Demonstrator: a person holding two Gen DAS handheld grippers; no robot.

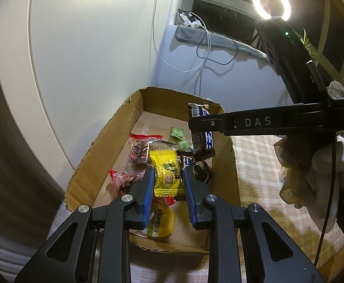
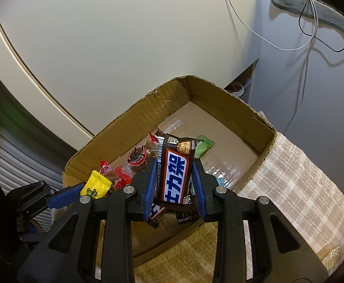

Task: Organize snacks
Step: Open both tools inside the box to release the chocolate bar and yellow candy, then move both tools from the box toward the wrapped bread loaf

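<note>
An open cardboard box [image 1: 122,118] [image 2: 129,122] holds several snacks. My left gripper [image 1: 168,171] is shut on a yellow snack packet [image 1: 167,174] and holds it over the box's near end; the packet also shows in the right wrist view [image 2: 96,186]. My right gripper [image 2: 173,162] is shut on a brown chocolate bar [image 2: 174,176] with a blue and white label, held above the box. In the left wrist view the right gripper [image 1: 199,125] comes in from the right with the bar [image 1: 203,141] hanging from it.
In the box lie red-wrapped snacks [image 1: 138,151] [image 2: 122,176], a green packet [image 1: 176,133] [image 2: 203,146], another yellow packet [image 1: 161,224] and dark bars. The box sits on a checked cloth [image 2: 289,184]. A white wall, hanging cables [image 1: 202,54] and a ring light [image 1: 271,1] stand behind.
</note>
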